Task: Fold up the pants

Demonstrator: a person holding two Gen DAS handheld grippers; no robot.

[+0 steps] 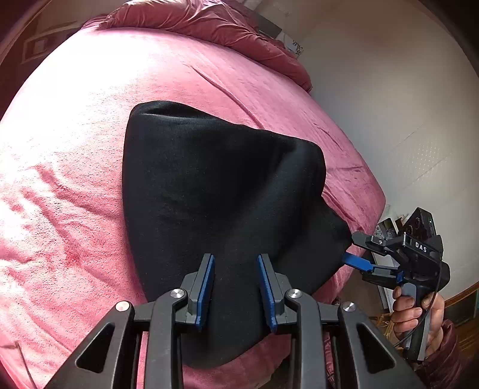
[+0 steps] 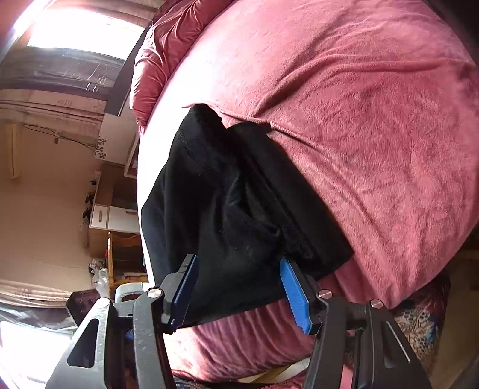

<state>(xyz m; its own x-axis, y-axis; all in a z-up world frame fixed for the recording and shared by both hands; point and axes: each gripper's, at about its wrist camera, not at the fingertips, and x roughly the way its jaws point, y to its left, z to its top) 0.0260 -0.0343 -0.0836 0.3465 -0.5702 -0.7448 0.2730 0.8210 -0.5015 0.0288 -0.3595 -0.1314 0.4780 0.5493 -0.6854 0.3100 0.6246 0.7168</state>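
Note:
The black pants (image 1: 215, 191) lie folded in a thick bundle on the pink bed (image 1: 66, 185), near its front right corner. My left gripper (image 1: 236, 263) is open, its blue-padded jaws just over the near edge of the pants with nothing clamped. My right gripper (image 1: 351, 248) shows in the left wrist view at the right side of the bundle, its jaws apart around the pants' edge. In the right wrist view the pants (image 2: 227, 203) fill the gap of my open right gripper (image 2: 239, 269), with the stitched hem at the far end.
A rumpled pink duvet (image 1: 215, 24) is heaped at the bed's far end. The bed edge drops off to the right, with floor and small furniture (image 2: 110, 215) beyond. A person's hand (image 1: 416, 311) holds the right gripper's handle.

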